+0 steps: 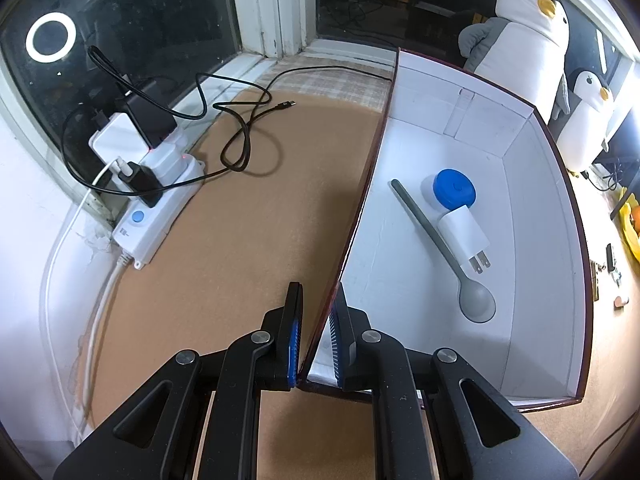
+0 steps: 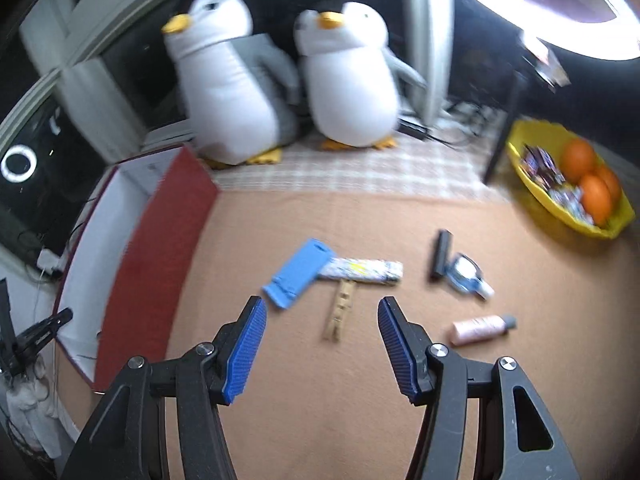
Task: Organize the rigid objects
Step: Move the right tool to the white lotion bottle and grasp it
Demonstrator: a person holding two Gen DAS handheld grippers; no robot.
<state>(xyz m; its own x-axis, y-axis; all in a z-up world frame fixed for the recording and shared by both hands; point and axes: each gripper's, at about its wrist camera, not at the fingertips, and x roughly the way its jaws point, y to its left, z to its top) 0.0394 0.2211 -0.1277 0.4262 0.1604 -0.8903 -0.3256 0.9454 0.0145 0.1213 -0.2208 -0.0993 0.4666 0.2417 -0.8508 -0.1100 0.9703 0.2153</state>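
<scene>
My left gripper [image 1: 316, 320] is shut on the left wall of the white-lined red box [image 1: 532, 200]. Inside the box lie a grey spoon [image 1: 440, 246], a white charger plug [image 1: 466, 236] and a white jar with a blue lid [image 1: 454, 192]. My right gripper [image 2: 322, 312] stands open above the brown mat with nothing between its fingers. Just ahead of it lie a wooden clothespin [image 2: 340, 312], a blue flat holder [image 2: 298, 272] and a patterned tube [image 2: 364, 272]. Further right are a black stick [image 2: 440, 254], a small clear bottle [image 2: 468, 274] and a pink bottle [image 2: 482, 328]. The red box [image 2: 148, 256] stands at the left.
A white power strip [image 1: 152, 208] with plugs and black cables [image 1: 240, 128] sits left of the box by the window. Two plush penguins [image 2: 280, 80] stand behind the mat. A yellow bowl [image 2: 532, 192] with oranges and wrapped sweets is at the far right.
</scene>
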